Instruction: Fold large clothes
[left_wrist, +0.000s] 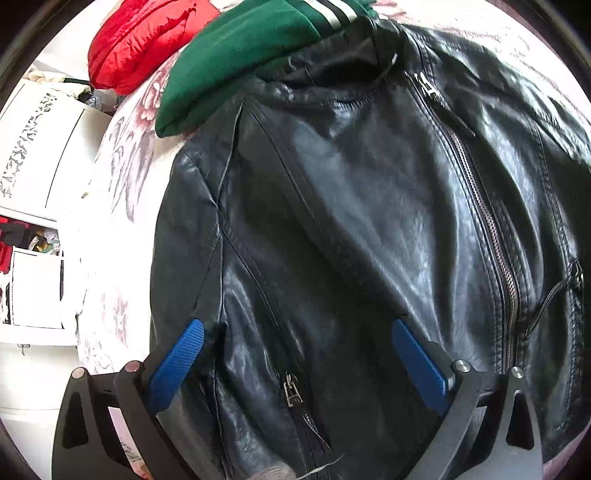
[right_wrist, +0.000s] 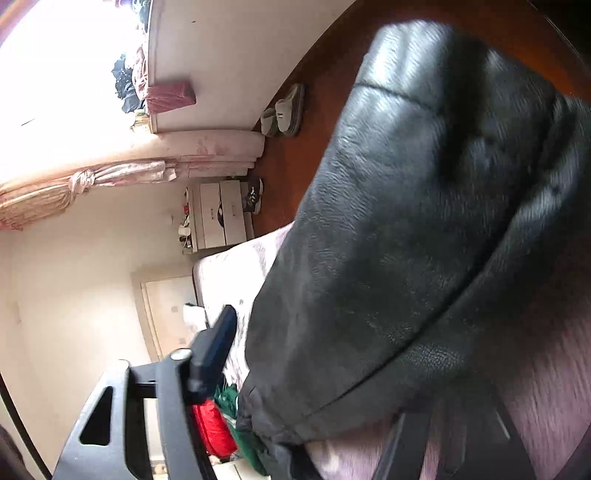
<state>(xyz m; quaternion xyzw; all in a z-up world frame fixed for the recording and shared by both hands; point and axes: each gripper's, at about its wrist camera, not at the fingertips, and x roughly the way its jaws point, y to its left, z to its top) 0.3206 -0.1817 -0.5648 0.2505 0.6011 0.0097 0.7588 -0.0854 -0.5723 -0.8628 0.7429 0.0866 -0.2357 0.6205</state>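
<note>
Black leather jacket (left_wrist: 369, 221) lay front-up on the floral bedspread (left_wrist: 122, 177), zipper (left_wrist: 480, 206) closed down the middle, collar end tucked partly under a green garment (left_wrist: 236, 59); red jacket (left_wrist: 147, 40) further back.

Left gripper (left_wrist: 295, 354) hovered low over the hem area near the pocket zip (left_wrist: 291, 395), jaws spread wide, blue pads (left_wrist: 181, 362) either side of the panel, nothing pinched.

Right gripper (right_wrist: 332, 369) was tilted sideways with a big fold of the jacket (right_wrist: 406, 221), probably a sleeve or side panel, draped up across the view. Only one finger (right_wrist: 218, 343) was clearly visible; the other was lost in blur behind the leather, so I couldn't tell whether it was clamped on it.

My read: this was the sleeve/side fold-in step. Doing it well:
- carry the lifted part across to the zipper line, lay it flat, don't drop it bunched
- left should pin the body panel near the hem so the torso doesn't drag
- leather is stiff and slick: take a deep bite, move slowly, press the crease down
- pull the collar free of the green garment first, or it drags along
</note>
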